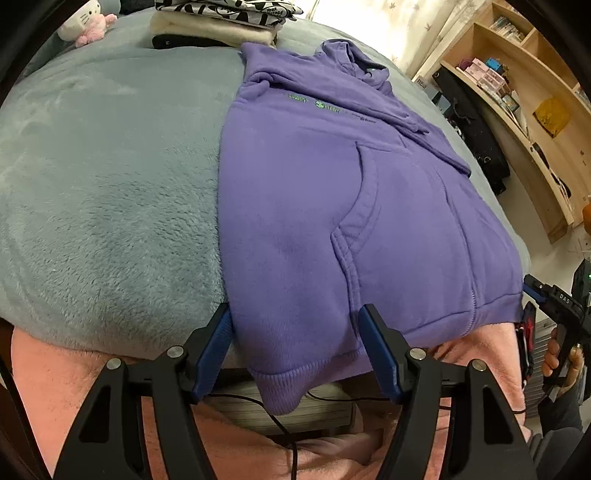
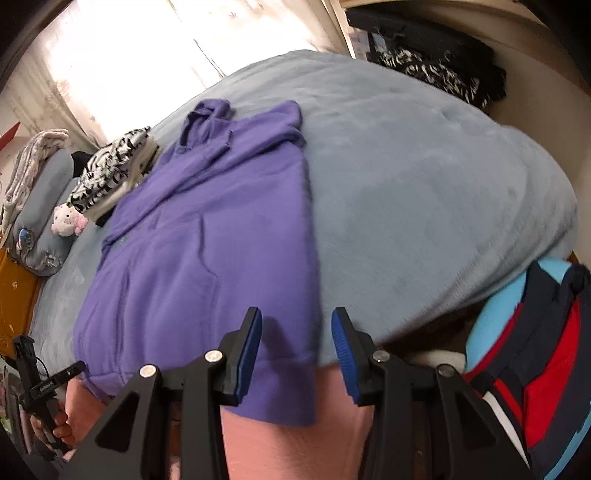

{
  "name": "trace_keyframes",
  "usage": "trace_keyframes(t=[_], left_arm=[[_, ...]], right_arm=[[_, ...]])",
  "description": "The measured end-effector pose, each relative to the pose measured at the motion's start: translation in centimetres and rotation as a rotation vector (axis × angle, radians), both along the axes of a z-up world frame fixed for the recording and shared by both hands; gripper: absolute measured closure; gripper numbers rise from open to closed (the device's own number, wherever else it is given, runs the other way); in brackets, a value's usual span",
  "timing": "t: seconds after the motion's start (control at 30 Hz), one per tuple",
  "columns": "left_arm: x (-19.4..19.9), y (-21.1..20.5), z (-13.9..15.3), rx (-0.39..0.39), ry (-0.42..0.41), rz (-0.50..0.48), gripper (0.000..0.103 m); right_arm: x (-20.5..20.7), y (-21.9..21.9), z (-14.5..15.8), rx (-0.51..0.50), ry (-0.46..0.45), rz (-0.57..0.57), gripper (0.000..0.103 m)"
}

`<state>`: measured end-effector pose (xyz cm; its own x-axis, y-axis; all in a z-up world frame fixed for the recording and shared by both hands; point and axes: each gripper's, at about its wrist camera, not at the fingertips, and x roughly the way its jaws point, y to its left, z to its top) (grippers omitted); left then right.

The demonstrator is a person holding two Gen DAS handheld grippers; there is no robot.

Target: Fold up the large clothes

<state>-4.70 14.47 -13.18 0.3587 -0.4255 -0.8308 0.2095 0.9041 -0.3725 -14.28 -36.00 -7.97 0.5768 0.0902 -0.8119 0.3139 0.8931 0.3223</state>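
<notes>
A purple hoodie (image 1: 332, 206) lies flat on a grey-blue fleece bed cover (image 1: 110, 192), both sleeves folded in, hood at the far end, hem hanging over the near edge. My left gripper (image 1: 295, 325) is open, its fingers on either side of the hem's left corner without gripping it. In the right wrist view the hoodie (image 2: 207, 251) shows with its right hem corner hanging down. My right gripper (image 2: 297, 332) is open just above that corner. The right gripper also shows at the edge of the left wrist view (image 1: 532, 295).
Folded black-and-white clothes (image 1: 221, 18) and a pink plush toy (image 1: 88, 26) sit at the bed's far end. Wooden shelves (image 1: 517, 92) stand right of the bed. A red, navy and blue garment (image 2: 535, 350) lies at the right near edge. A pink sheet (image 2: 295, 443) hangs below.
</notes>
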Motion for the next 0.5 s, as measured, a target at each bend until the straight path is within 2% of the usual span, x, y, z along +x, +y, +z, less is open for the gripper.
trace_keyframes(t=[0.1, 0.17, 0.33, 0.5], left_arm=[[0.1, -0.4, -0.2, 0.001, 0.002, -0.016, 0.031], [0.2, -0.6, -0.3, -0.008, 0.003, -0.025, 0.023], [0.2, -1.7, -0.4, 0.011, 0.0, -0.046, 0.013], [0.1, -2.1, -0.5, 0.021, -0.003, -0.061, 0.012]], right_arm=[[-0.1, -0.2, -1.5, 0.06, 0.032, 0.019, 0.064], [0.0, 0.0, -2.3, 0.112, 0.033, 0.046, 0.064], [0.2, 1.1, -2.1, 0.128, 0.013, 0.136, 0.064], [0.2, 2.4, -1.7, 0.105, -0.004, 0.233, 0.064]])
